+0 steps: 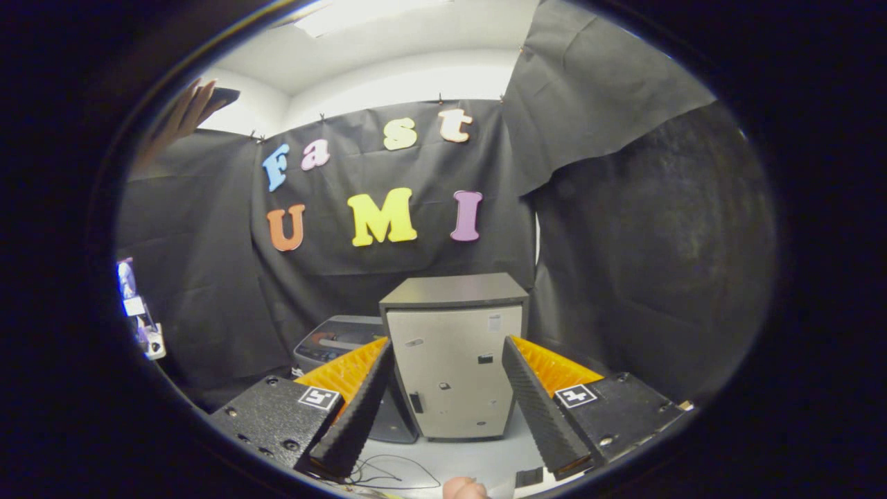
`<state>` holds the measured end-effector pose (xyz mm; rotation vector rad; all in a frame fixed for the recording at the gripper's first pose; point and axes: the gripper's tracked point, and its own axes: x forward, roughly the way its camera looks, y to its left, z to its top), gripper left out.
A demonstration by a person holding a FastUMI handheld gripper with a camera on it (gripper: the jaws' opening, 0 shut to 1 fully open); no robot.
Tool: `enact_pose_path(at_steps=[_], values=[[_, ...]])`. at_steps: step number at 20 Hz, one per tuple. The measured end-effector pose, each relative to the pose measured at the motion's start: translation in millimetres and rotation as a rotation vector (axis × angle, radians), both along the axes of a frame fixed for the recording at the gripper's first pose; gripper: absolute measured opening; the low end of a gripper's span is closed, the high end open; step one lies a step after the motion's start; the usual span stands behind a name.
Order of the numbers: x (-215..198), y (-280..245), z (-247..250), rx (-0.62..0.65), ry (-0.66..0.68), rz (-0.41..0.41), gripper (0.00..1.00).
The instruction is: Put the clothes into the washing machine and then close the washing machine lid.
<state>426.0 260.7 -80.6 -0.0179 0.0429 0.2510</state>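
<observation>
Our gripper [447, 367] hangs with its fingers spread wide and nothing between them, framing a grey cabinet [454, 360] straight ahead. The washing machine [332, 343] sits low beyond the left finger, half hidden beside that cabinet, so we judge the coming move must swing left; we cannot make out any clothes.

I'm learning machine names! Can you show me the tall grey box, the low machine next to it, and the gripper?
tall grey box [454, 367], gripper view, front door.
low machine [336, 339], gripper view, top panel.
gripper [443, 398], gripper view, open, midway between fingertips.
</observation>
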Motion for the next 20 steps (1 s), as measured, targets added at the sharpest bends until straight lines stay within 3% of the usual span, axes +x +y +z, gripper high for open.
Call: enact_pose_path(at_steps=[9,20], values=[[-0.4,7.0,3.9,-0.007,-0.028,0.053,0.98],[2.3,7.6,2.8,-0.012,-0.029,0.057,0.98]])
